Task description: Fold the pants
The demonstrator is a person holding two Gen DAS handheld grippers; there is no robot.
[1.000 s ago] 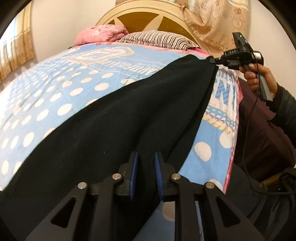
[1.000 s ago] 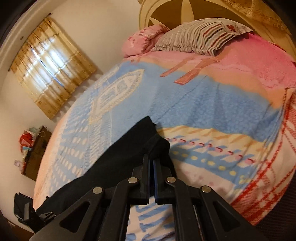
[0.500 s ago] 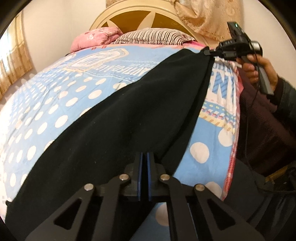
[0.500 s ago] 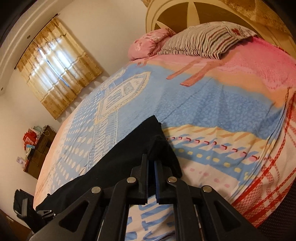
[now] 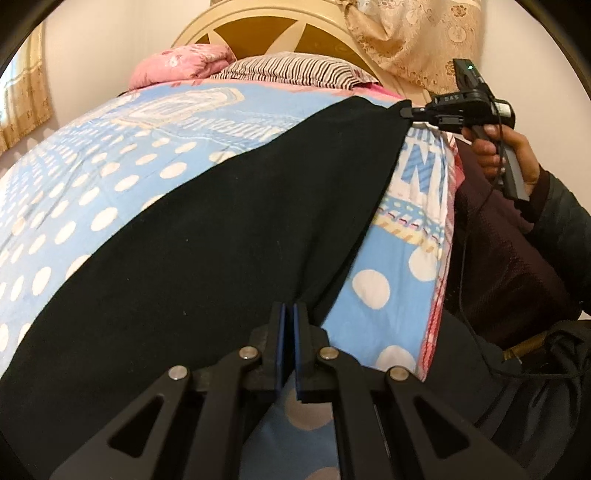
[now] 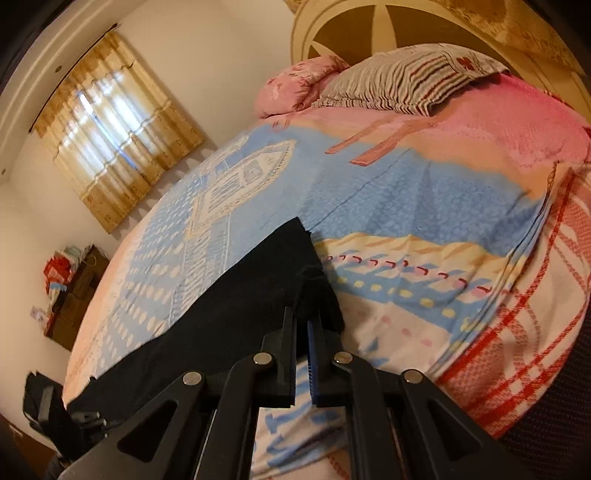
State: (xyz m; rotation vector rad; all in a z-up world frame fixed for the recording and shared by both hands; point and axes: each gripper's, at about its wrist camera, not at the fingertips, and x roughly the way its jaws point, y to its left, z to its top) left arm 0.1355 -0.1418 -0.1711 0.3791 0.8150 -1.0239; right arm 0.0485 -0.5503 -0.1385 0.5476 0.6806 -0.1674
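The black pants [image 5: 229, 236] are lying stretched across the blue dotted blanket [image 5: 85, 206] on the bed, running along its near edge. The left tongs [image 5: 287, 308] are clenching the edge of the pants at one end, while the right tongs [image 6: 301, 314] are pinching a bunched corner of the pants at the other end. A striped pillow [image 6: 410, 77] and a pink pillow [image 6: 299, 83] are resting by the headboard [image 5: 273, 33].

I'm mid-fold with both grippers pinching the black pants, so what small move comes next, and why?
Probably lift both grippers together and carry that edge across the bed. The left gripper and right gripper each clamp the near edge of the black fabric pants, which lie flat on the blue polka-dot blanket.
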